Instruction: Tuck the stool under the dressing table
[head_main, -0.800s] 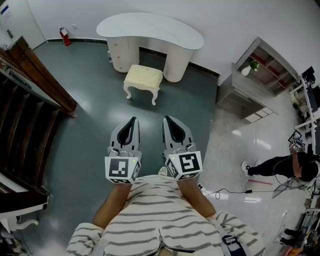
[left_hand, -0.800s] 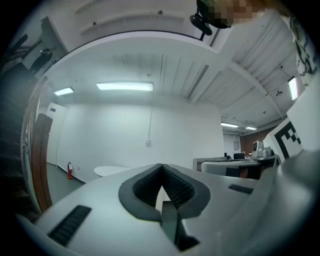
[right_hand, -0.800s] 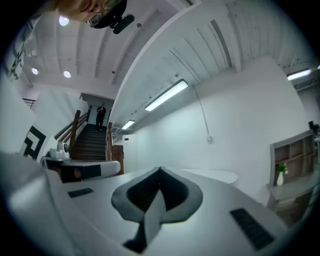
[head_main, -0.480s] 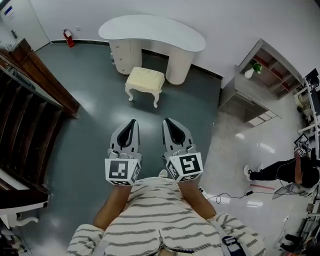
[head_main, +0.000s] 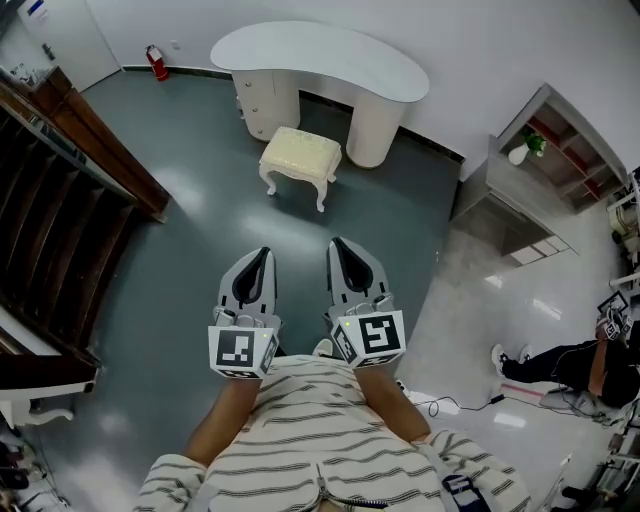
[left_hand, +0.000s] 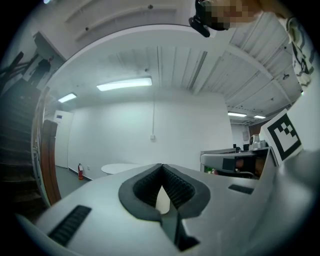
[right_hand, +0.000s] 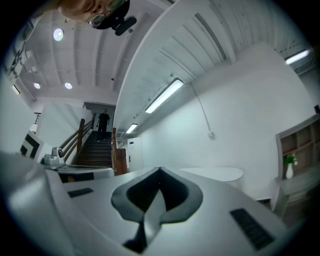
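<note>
Dressing table (head_main: 320, 60) base partly hidden under top; staircase (head_main: 50, 230) cut by left edge.

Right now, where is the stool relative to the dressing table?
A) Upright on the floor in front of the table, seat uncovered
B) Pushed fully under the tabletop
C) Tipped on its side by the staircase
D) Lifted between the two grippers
A: in the head view the stool stands upright on the grey floor, its whole cream seat showing in front of the dressing table rather than under the top.

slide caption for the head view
Left gripper and right gripper, shut and empty, face the cream stool outside the dressing table.
</note>
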